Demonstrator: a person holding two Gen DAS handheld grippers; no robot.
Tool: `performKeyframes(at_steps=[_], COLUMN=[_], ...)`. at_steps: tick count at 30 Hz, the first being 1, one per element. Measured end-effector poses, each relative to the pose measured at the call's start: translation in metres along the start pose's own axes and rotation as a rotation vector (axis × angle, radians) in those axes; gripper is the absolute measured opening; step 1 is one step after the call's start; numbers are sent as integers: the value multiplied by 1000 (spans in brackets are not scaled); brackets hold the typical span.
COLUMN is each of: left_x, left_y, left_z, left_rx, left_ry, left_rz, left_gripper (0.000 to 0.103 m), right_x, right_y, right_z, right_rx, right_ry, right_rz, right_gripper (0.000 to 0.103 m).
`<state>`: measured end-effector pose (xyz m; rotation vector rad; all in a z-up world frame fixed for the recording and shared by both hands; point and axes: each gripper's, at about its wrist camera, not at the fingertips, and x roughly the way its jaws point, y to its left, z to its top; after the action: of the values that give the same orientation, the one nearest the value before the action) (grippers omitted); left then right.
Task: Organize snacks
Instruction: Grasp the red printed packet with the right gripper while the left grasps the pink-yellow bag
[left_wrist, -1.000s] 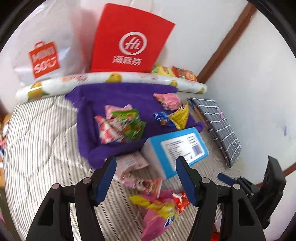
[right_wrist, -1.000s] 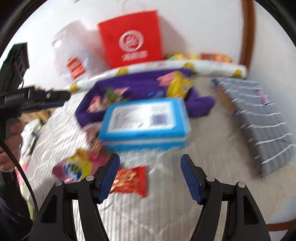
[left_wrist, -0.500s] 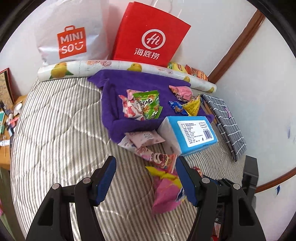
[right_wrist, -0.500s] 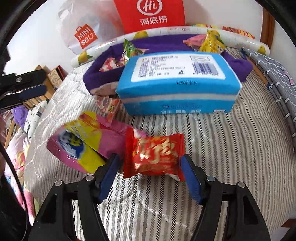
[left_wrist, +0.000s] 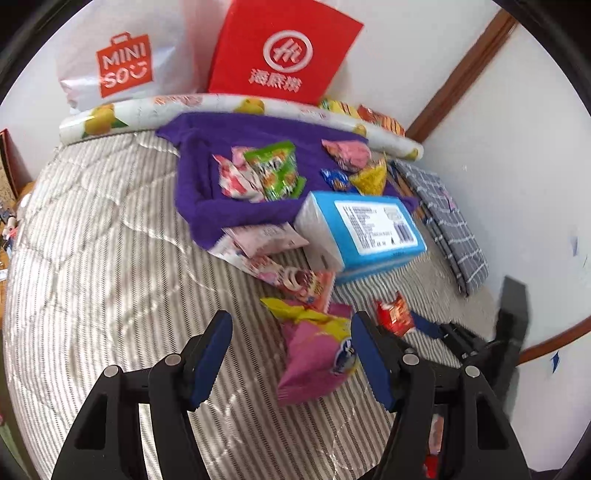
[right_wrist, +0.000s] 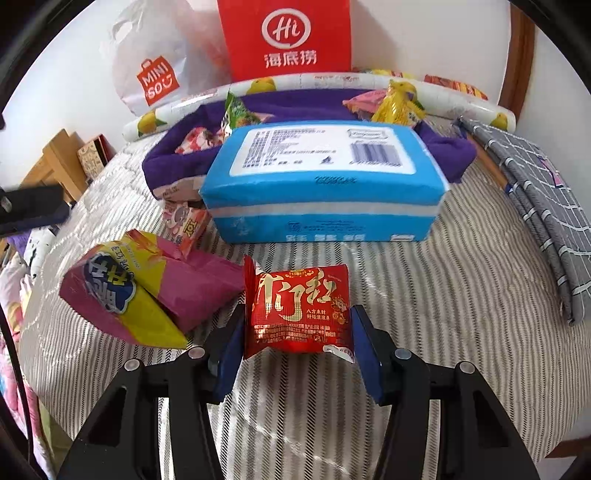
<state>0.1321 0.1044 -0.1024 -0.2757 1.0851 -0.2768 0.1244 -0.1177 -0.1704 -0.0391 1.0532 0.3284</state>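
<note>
Snacks: glossy, crinkled foil packets

Red paper bag: top is cut off by my right view's edge.
White shopping bag: print smeared in my left view.
Right gripper: I only catch one blue tip beside the red snack packet; the rest is a dark blur.
Pink snack bag: its right edge slips behind my left gripper's finger.
Blue pack: small print too fine to read.
</note>
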Motion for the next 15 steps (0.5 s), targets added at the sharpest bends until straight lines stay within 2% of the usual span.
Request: performKeyframes(at_steps=[6,15], left_x=[21,56], left_y=[-11,-30], left_z=[-7,-16], left_rx=[5,52], left_ry=[52,150], left_rz=[-23,17], left_gripper=[65,65], right_x=[-25,-42], right_y=[-23,-51], right_z=[2,5], right_rx=[22,65], right_ry=[-55,-93], right_rz=[3,-18], right_gripper=[54,54])
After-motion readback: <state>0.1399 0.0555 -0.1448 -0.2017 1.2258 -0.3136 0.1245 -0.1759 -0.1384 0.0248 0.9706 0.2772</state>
